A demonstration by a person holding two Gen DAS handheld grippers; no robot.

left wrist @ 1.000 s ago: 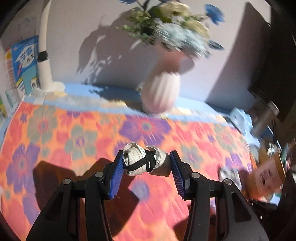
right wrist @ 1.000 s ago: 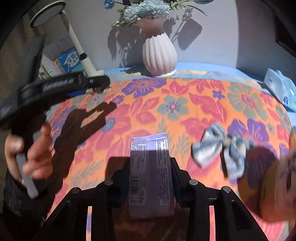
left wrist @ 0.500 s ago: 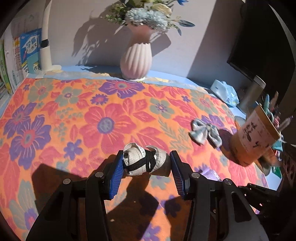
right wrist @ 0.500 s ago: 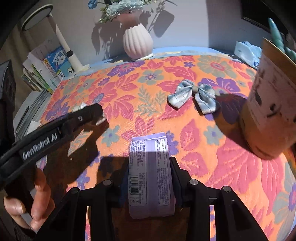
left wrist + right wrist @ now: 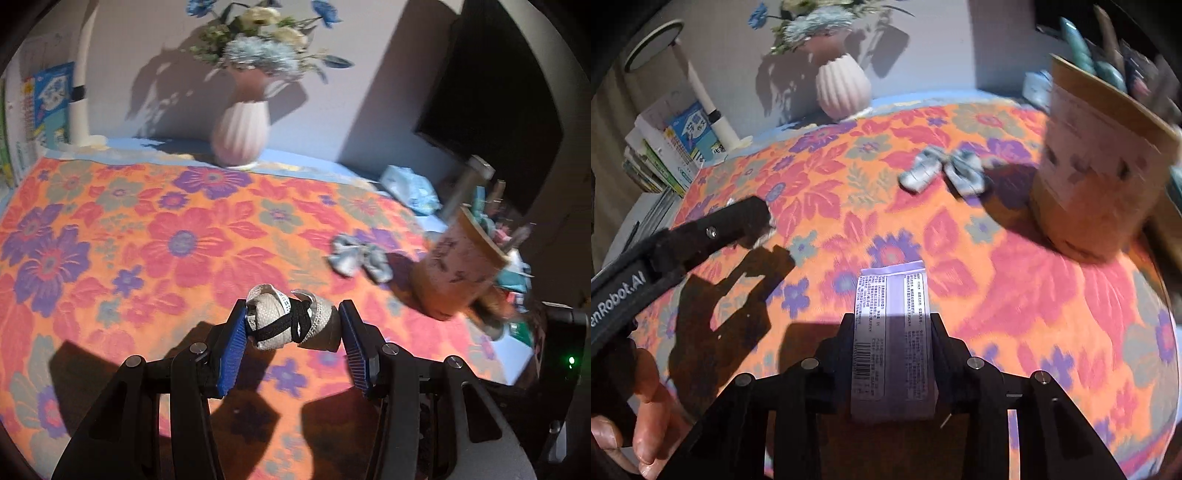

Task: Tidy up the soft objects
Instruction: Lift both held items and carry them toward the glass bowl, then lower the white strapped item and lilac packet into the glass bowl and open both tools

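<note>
Sunlit desk covered in a loud orange floral cloth (image 5: 155, 236), pale wall behind it. Starting from the left edge, in the right wrist view there's a stack of books (image 5: 661, 155) and a white lamp post (image 5: 701, 99) by the wall. Then comes the left gripper (image 5: 291, 326), blue pads clamped on a small beige fabric bow (image 5: 288, 321) with a black band around its middle, held up above the cloth and throwing a dark shadow on it. You can also see a hand (image 5: 635, 413) wrapped around that gripper's black handle at the bottom left of the right wrist view. Further back in the middle a ribbed pink vase (image 5: 242, 133) with blue and cream flowers stands at the far edge of the cloth. The right gripper (image 5: 892, 332) has a flat lilac packet (image 5: 892, 332) with printed text and a barcode between its fingers; the pads press its sides and the jaws are squeezing in a bit more right now. Past that, a blue-grey striped bow (image 5: 942, 171) lies flat on the cloth, just beside a brown paper cup (image 5: 1097, 166) stuffed with bits. A light blue tissue pack (image 5: 410, 184) sits near the far right corner.
</note>
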